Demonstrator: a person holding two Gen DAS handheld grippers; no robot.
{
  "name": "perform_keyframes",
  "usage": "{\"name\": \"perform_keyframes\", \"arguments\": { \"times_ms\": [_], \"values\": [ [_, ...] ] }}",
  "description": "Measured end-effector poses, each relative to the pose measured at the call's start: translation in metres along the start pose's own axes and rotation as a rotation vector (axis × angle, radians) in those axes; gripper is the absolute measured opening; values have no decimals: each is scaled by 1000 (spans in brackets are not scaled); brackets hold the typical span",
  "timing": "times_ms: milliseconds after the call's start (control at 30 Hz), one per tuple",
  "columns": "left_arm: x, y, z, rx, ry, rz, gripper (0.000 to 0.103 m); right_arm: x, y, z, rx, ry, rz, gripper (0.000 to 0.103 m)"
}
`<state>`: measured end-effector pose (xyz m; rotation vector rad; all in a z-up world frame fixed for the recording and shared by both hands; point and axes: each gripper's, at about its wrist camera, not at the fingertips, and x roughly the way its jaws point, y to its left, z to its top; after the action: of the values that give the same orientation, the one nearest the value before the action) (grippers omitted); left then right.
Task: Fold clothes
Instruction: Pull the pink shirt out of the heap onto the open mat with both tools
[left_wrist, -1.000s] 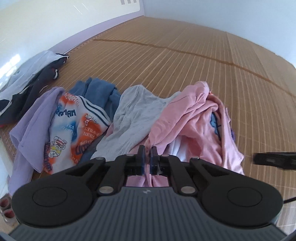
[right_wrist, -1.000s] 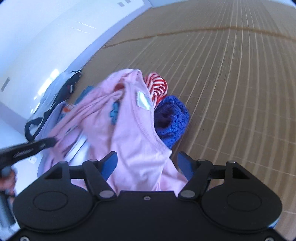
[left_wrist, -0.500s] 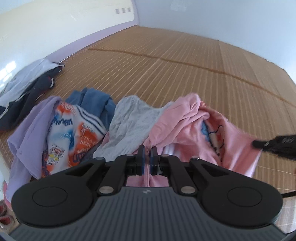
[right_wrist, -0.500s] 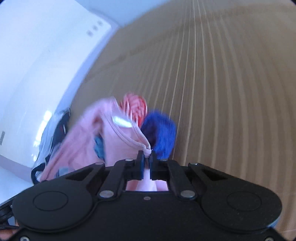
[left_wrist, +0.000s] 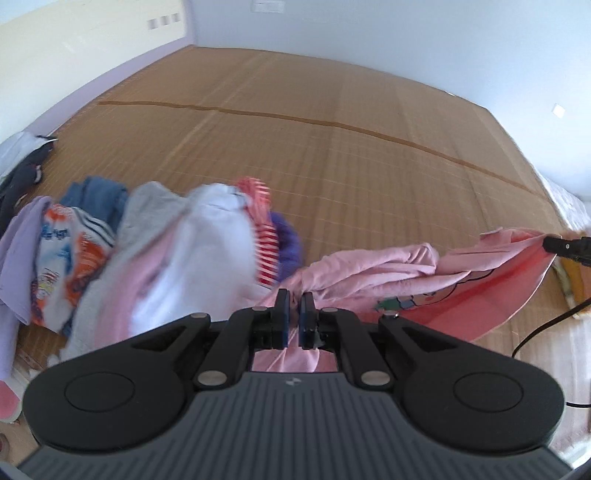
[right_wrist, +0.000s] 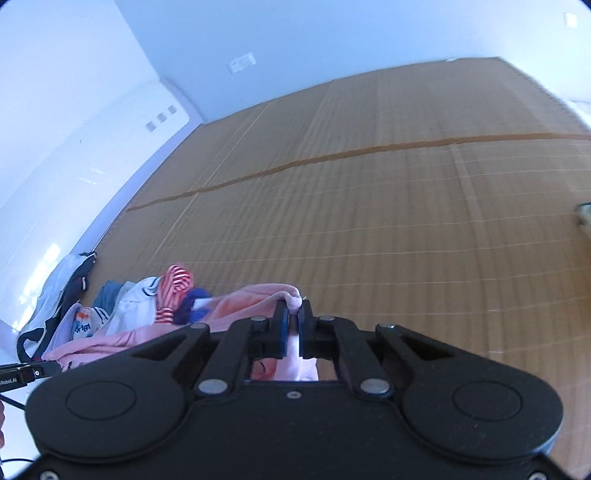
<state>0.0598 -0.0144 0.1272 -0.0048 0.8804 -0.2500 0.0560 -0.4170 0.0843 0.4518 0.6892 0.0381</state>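
A pink shirt (left_wrist: 399, 269) with a printed picture hangs stretched between both grippers above the woven mat. My left gripper (left_wrist: 294, 300) is shut on one bunched edge of it. My right gripper (right_wrist: 293, 309) is shut on another edge of the pink shirt (right_wrist: 258, 301); its tip also shows at the right of the left wrist view as the right gripper (left_wrist: 554, 244). A pile of clothes (left_wrist: 155, 258) lies at the left, blurred, with grey, white, lilac, printed, red-striped and purple pieces.
The brown woven mat (left_wrist: 332, 155) spreads wide ahead, with a dark seam across it. A dark and white garment (right_wrist: 62, 288) lies by the left wall. A black cable (left_wrist: 543, 325) hangs at the right. Pink footwear (left_wrist: 7, 402) sits at the lower left edge.
The right gripper closed on the pink shirt's edge. Both grippers rose and swung away from the pile, pulling the shirt off it and spreading it out to the right.
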Motion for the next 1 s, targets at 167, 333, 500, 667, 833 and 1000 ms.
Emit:
{"name": "perform_keyframes", "arguments": {
  "times_ms": [167, 333, 500, 667, 833, 1000],
  "values": [
    [-34, -76, -23, -8, 25, -35, 6, -75, -60, -3, 29, -27, 5, 6],
    [-78, -145, -44, -52, 40, -44, 6, -148, -104, 10, -54, -8, 18, 6],
    [-121, -196, -51, -44, 42, -2, 6, -195, -128, 30, -103, 39, 85, 6],
    [-145, -218, -42, -22, 38, 70, 6, -209, -139, 49, -148, 45, 146, 6],
    [-98, -212, -12, -13, -19, 118, 6, -153, -140, 69, -160, 14, 143, 6],
    [-5, -198, 11, -70, -39, 130, 6, -45, -136, 68, -153, 63, 64, 6]
  ]
}}
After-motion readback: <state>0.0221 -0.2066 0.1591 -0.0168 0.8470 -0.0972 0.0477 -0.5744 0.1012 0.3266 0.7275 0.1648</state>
